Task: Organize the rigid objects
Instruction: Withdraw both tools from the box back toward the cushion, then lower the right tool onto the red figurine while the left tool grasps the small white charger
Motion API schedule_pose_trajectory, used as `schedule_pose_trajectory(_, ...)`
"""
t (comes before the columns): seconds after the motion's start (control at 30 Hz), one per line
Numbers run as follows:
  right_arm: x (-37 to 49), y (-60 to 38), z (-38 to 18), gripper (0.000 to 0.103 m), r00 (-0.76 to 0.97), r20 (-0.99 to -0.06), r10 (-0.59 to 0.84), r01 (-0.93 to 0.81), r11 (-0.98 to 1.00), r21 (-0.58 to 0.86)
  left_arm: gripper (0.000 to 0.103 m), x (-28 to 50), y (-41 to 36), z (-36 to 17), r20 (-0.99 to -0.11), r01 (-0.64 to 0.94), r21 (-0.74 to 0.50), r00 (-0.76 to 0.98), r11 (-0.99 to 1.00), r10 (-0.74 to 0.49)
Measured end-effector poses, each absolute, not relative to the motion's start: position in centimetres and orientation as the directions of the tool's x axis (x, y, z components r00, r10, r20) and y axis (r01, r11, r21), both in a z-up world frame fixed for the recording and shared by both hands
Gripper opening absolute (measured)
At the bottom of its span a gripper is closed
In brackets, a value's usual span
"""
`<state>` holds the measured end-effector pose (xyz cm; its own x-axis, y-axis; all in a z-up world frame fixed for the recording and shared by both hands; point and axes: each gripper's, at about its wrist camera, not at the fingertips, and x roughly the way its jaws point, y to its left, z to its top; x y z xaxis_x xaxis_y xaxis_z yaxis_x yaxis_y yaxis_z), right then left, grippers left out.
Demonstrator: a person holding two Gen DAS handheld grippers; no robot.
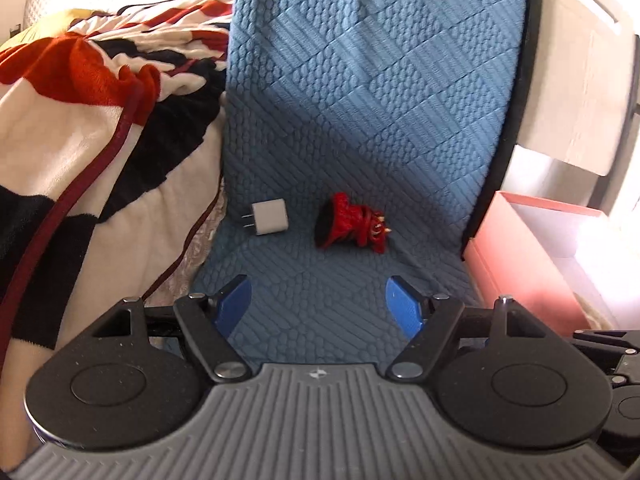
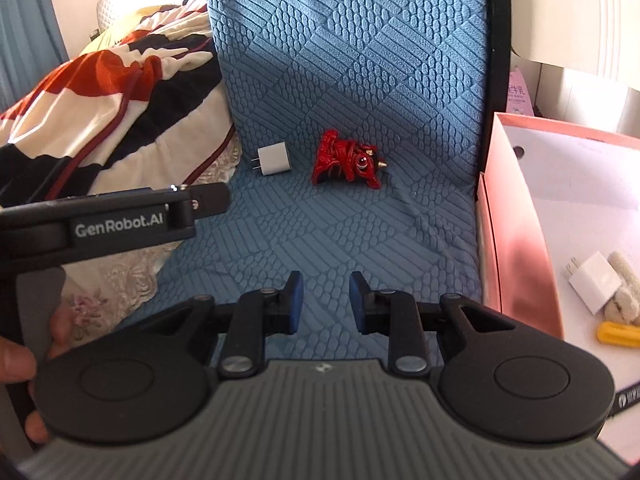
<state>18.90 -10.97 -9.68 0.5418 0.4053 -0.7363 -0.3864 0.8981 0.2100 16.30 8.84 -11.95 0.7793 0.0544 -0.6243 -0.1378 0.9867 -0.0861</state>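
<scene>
Charger (image 1: pixel 271 216) and red figurine (image 1: pixel 352 224) lie side by side, apart, on the blue quilted mat (image 1: pixel 360 80), charger nearer the mat's left edge by the blanket (image 1: pixel 100 120). Pink box (image 2: pixel 516 240) at the mat's right edge holds another charger (image 2: pixel 594 282). Left gripper (image 1: pixel 319 304) fingers wide apart, empty. Right gripper (image 2: pixel 326 300) fingers narrowly parted, empty.

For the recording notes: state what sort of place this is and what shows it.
Probably a bedroom, on a bed. A blue quilted cover lies beside a crumpled striped fleece blanket, with pale furniture alongside. A white charger plug and red figurine rest on the cover; a pink box stands at its edge.
</scene>
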Motion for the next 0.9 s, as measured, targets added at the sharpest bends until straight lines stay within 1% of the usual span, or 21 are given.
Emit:
schedule_pose_trajectory(0.07, 19.7, -10.7, -10.1, 0.028, 0.539, -0.735, 0.411, -0.394, 0.895, 0.212, 0.079, 16.9, 9.2, -12.2, -0.627, -0.127, -0.09, 0.778, 0.988, 0.043)
schedule_pose_trajectory(0.27, 22.6, -9.6, -11.0, 0.028, 0.559, -0.712, 0.426, -0.401, 0.89, 0.218, 0.079, 19.5, 9.8, -12.8, -0.626, -0.153, -0.042, 0.774, 0.987, 0.093)
schedule_pose_trajectory(0.47, 24.9, -9.1, -11.7, 0.028, 0.559, -0.703, 0.439, -0.408, 0.884, 0.229, 0.079, 23.6, 10.1, -13.7, -0.654, -0.182, -0.101, 0.753, 0.978, 0.073)
schedule_pose_trajectory(0.6, 26.1, -8.7, -12.5, 0.029, 0.539, -0.7, 0.469, -0.412, 0.871, 0.266, 0.079, 26.0, 10.1, -13.8, -0.644, -0.199, -0.1, 0.76, 0.975, 0.089)
schedule_pose_trajectory(0.77, 27.6, -8.3, -13.3, 0.029, 0.517, -0.689, 0.508, -0.411, 0.853, 0.32, 0.079, 28.6, 11.3, -14.3, -0.662, -0.215, -0.101, 0.743, 0.971, 0.096)
schedule_pose_trajectory(0.9, 29.1, -8.0, -13.6, 0.029, 0.505, -0.686, 0.524, -0.401, 0.846, 0.351, 0.079, 30.0, 13.0, -14.6, -0.674, -0.234, -0.131, 0.734, 0.963, 0.087)
